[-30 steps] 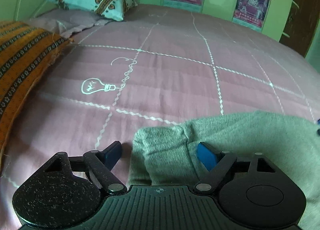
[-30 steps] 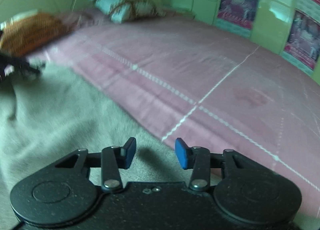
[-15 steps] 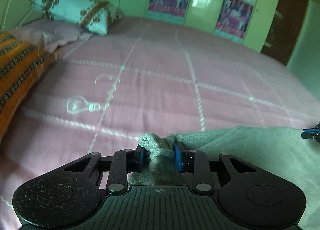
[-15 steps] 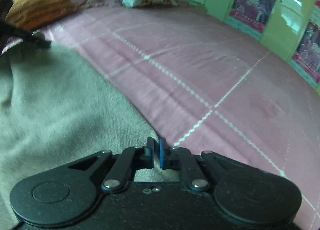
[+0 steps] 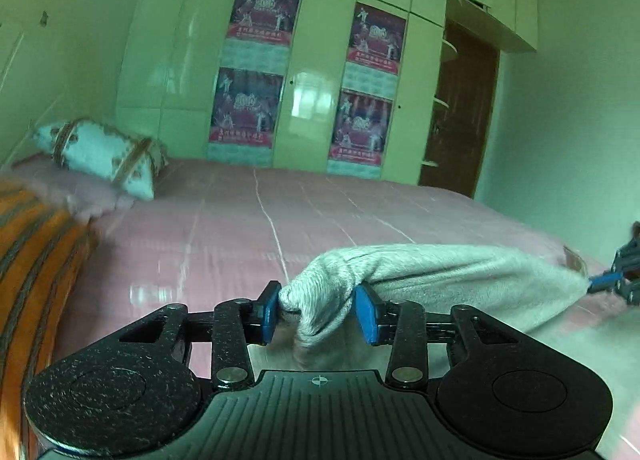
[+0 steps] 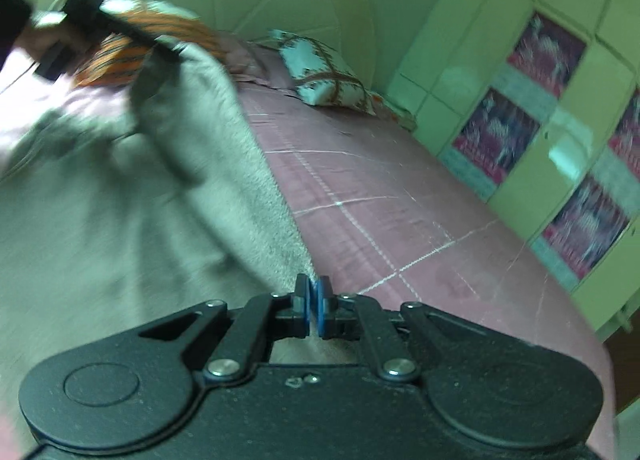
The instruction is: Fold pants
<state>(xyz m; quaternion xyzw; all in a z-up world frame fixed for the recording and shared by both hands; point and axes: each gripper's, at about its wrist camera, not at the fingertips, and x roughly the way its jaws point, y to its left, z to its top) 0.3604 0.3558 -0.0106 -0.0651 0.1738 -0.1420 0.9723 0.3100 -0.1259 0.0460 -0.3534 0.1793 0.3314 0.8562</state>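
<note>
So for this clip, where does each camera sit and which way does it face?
Left wrist: on the left gripper, facing across the pink bed to the green wardrobe; its opening fingers flank a bunch of the grey pants.
Right wrist: on the right gripper, facing along the bed toward the pillow; fingers shut on the pants' edge.
Shared: pants, bed, pillow, wardrobe, and each other's gripper.

Pink bedspread [image 5: 224, 244], patterned pillow [image 5: 100, 152], poster-covered wardrobe [image 5: 312, 72]
</note>
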